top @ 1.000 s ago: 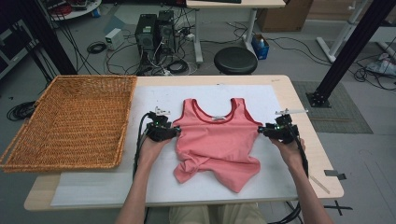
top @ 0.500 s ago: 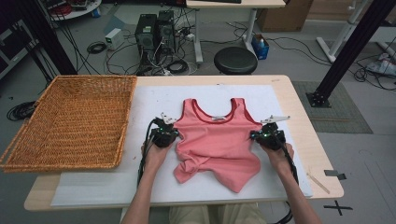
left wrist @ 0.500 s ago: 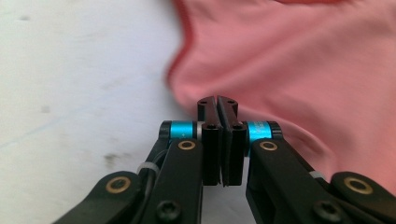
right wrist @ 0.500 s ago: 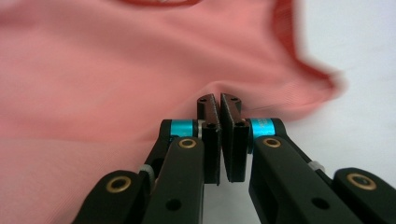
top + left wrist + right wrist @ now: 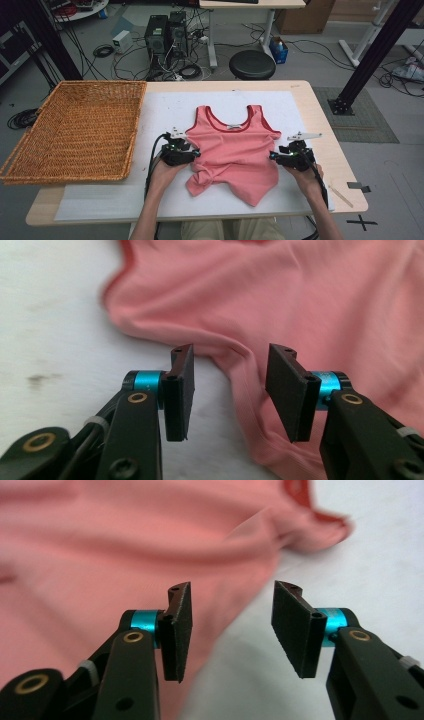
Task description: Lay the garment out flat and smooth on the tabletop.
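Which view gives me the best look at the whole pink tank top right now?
The high view: the pink tank top lies whole on the white mat, straps far, bunched hem near. The left gripper view catches a folded side edge between open jaws; the right gripper view catches the other side edge, blurred.

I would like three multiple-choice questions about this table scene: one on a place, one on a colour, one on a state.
1. Where does the wicker basket stand?
A. left of the top
B. right of the top
C. on the top

2. What colour is the tank top?
A. blue
B. pink with red trim
C. white

3. How are the jaws of the left gripper?
A. shut on the cloth
B. open, side edge between them
C. shut, empty

Key: 1 A, the high view shows it at the table's left. 2 B, red binding at neck. 3 B, pads stand apart.
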Action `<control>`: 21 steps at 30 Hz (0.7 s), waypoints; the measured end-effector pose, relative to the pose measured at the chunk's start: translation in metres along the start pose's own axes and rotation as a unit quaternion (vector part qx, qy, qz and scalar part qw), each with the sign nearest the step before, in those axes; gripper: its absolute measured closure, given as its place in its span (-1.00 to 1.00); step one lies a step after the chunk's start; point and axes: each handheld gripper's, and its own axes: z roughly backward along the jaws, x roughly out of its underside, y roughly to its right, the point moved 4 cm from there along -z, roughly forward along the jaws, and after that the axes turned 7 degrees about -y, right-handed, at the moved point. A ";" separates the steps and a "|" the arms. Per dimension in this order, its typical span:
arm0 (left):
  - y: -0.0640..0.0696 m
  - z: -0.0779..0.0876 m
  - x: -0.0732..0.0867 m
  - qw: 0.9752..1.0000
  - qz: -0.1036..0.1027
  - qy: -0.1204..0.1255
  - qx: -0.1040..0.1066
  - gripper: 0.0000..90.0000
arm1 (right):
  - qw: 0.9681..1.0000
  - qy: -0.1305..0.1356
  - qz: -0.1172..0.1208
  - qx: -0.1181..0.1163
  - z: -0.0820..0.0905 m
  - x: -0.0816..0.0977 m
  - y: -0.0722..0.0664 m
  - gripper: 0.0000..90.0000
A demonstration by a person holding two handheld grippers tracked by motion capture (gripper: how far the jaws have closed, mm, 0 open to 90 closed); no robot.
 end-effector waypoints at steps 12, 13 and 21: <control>-0.021 -0.003 -0.004 0.996 0.037 0.027 -0.071 0.77 | 0.997 0.006 0.043 0.061 -0.010 0.000 -0.003 0.76; -0.018 0.000 -0.003 0.996 0.036 0.029 -0.072 0.60 | 0.998 0.007 0.038 0.057 -0.009 0.001 -0.003 0.53; 0.015 0.010 0.011 0.999 0.035 0.037 -0.014 0.20 | 1.000 0.016 0.011 0.014 0.014 0.024 -0.021 0.13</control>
